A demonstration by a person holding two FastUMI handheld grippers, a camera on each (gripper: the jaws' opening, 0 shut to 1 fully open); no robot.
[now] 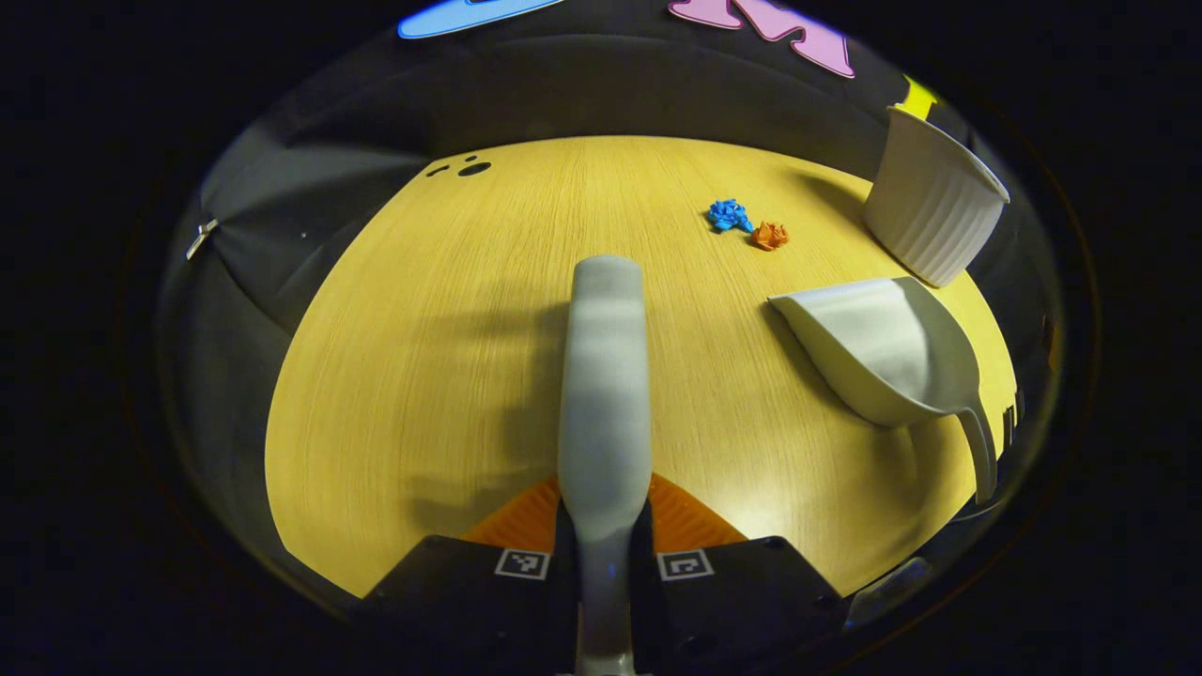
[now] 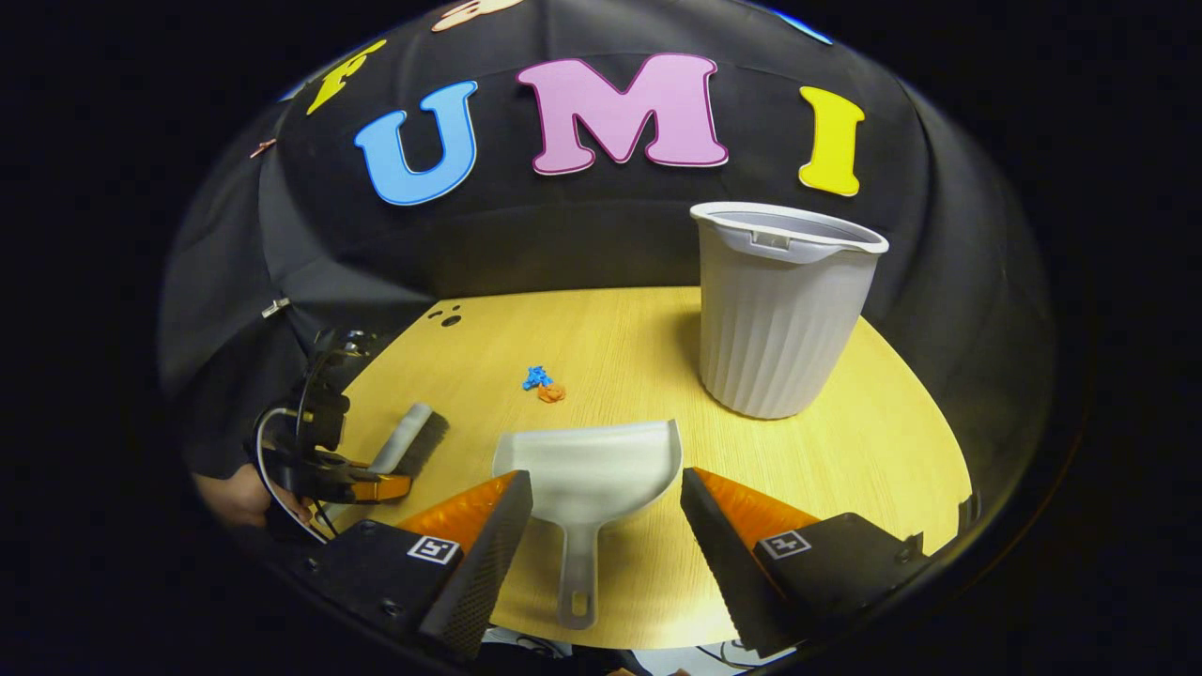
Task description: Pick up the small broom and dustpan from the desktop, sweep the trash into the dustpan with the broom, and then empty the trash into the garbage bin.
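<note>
My left gripper [image 1: 604, 526] is shut on the small grey broom [image 1: 603, 376], which points away along the wooden desktop [image 1: 423, 357]. In the right gripper view that same gripper [image 2: 371, 483] holds the broom [image 2: 406, 439] at the left, dark bristles facing right. The grey dustpan [image 2: 590, 465] lies flat with its handle toward me. My right gripper [image 2: 601, 554] stands open around the handle, with a gap on each side. Blue trash [image 2: 536, 377] and orange trash [image 2: 551, 392] lie together beyond the pan's mouth. The ribbed grey garbage bin [image 2: 779, 310] stands upright at the back right.
From the left gripper, the dustpan [image 1: 883, 347] lies to the right, the bin [image 1: 930, 207] behind it, and the blue scrap [image 1: 730, 215] and orange scrap [image 1: 769, 235] to the bin's left. A hand [image 2: 235, 498] holds the left gripper. Small holes [image 1: 472, 169] mark the table's far-left edge.
</note>
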